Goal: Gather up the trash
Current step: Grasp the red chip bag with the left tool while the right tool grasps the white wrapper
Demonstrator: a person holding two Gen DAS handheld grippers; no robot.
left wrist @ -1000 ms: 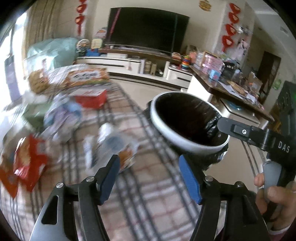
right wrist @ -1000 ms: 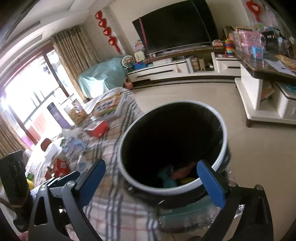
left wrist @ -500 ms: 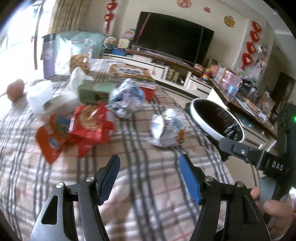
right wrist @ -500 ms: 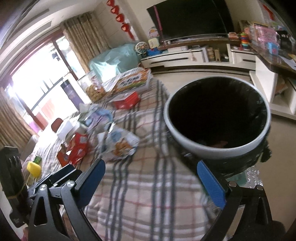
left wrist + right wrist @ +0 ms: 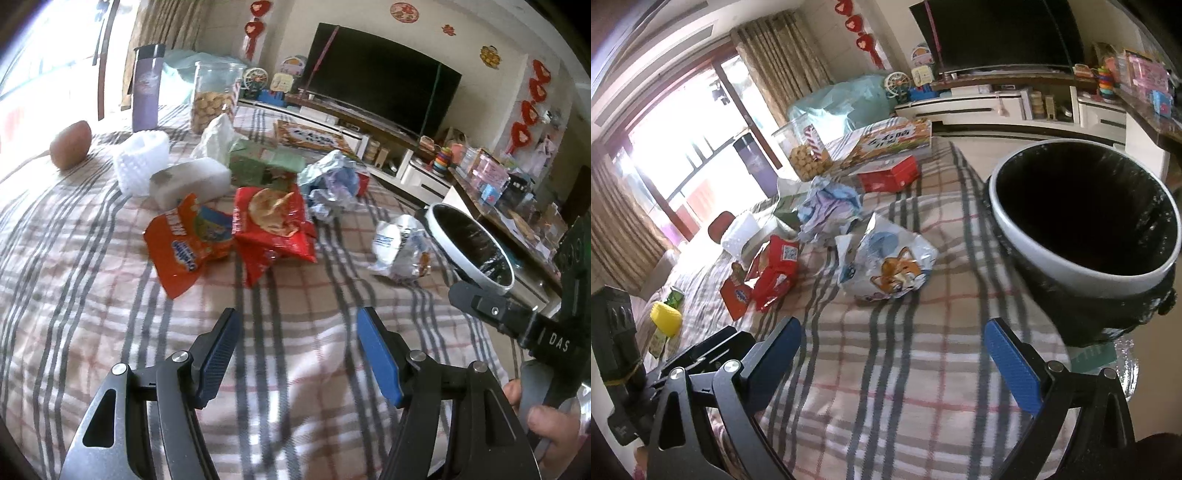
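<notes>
left gripper (image 5: 297, 345): jaws wide apart, holding nothing, hovering over bare plaid cloth (image 5: 92, 295).
right gripper (image 5: 892, 349): jaws wide apart, empty, also over the cloth, just left of the bin (image 5: 1071, 269).
bin: black-lined, white rim, at the right edge of the cloth; in the left view it sits far right.
nearest trash: white fox bag (image 5: 886, 266), crumpled, lies ahead of the right gripper, slightly left of its centre line, just left of the bin.
fox bag axis: runs roughly near-right to far-left in the right view; hard to be exact, it is crushed.
nearer hand: right, I judge; from the left gripper the same bag (image 5: 400, 247) is farther off, to the right.
other trash: red bag (image 5: 273, 225) and orange bag (image 5: 184, 243) touching, far-left of the left gripper; foil wad (image 5: 332, 184) beyond them.
likely next: right gripper goes forward to the fox bag, short carry right to the bin.
change vs earlier: both views have swung away from the bin toward the litter; left view was filled by the bin mouth, now it is small at right. Both jaws stay spread.
</notes>
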